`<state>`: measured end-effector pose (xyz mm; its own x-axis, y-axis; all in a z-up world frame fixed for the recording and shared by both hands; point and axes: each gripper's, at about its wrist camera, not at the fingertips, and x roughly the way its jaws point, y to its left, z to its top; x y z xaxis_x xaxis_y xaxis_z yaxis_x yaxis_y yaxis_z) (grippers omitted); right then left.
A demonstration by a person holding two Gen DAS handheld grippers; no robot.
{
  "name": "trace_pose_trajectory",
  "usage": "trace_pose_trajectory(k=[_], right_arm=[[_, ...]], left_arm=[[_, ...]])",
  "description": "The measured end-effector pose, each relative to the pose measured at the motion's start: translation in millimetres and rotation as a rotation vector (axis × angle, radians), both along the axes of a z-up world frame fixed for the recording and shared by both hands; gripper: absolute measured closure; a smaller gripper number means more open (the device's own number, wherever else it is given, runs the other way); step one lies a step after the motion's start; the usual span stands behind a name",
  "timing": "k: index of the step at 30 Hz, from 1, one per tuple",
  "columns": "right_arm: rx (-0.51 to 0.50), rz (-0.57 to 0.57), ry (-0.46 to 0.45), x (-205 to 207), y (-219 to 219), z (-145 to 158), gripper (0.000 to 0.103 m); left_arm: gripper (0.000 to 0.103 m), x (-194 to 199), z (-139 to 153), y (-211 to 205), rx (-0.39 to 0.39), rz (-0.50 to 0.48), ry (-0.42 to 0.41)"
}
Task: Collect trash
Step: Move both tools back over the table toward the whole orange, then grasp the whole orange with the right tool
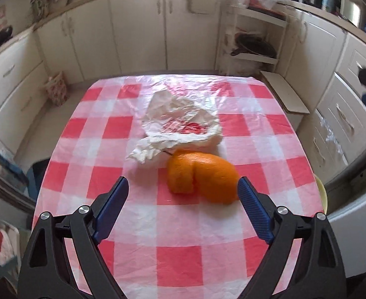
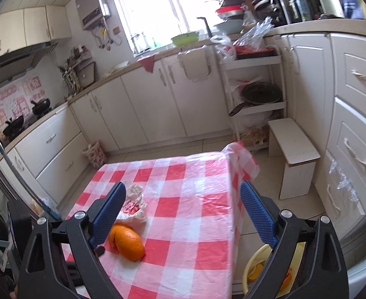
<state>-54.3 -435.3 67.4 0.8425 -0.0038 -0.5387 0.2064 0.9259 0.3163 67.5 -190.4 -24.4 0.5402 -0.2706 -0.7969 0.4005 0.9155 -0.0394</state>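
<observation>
now the left gripper (image 1: 183, 186) hangs with its blue pads spread wide and empty, just short of the curled orange peel (image 1: 201, 175) near the middle of the red-and-white checked tabletop (image 1: 183, 261). the crumpled white plastic bag (image 1: 180, 124) lies just beyond the peel. the right gripper (image 2: 183, 199) is likewise agape, over the right edge above the yellow bin (image 2: 255, 261). picking the peel looks next: lower, straddle it, squeeze.

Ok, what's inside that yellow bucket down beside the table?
The yellow bucket holds orange peel pieces, seen from the right wrist. The right gripper covers much of its inside, so anything else there is hidden.
</observation>
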Motion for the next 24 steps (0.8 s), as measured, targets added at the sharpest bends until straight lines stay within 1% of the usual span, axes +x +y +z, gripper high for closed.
trace_pose_trajectory(k=[1,3,6,9,13,16,20,24], right_arm=[[0.001,0.018,0.016,7,7,-3,0.014],[-0.011,0.051,0.040,18,20,-10,0.014],[-0.051,0.100,0.086,34,42,-20,0.014],[-0.072,0.164,0.139,51,63,-33,0.014],[-0.126,0.277,0.243,69,98,-60,0.014],[-0.155,0.336,0.307,77,120,-79,0.014],[-0.162,0.365,0.333,87,137,-91,0.014],[-0.172,0.353,0.332,99,146,-97,0.014]], left_arm=[[0.018,8,2,14,-0.029,0.028,0.015],[0.018,19,5,37,-0.053,0.078,0.016],[0.018,34,3,63,-0.052,0.137,0.025],[0.018,41,-3,77,-0.058,0.157,0.057],[0.018,41,-3,88,-0.056,0.165,0.056],[0.018,42,-2,97,-0.075,0.180,0.070],[0.018,44,-2,109,-0.102,0.196,0.091],[0.017,45,-3,114,-0.107,0.201,0.099]])
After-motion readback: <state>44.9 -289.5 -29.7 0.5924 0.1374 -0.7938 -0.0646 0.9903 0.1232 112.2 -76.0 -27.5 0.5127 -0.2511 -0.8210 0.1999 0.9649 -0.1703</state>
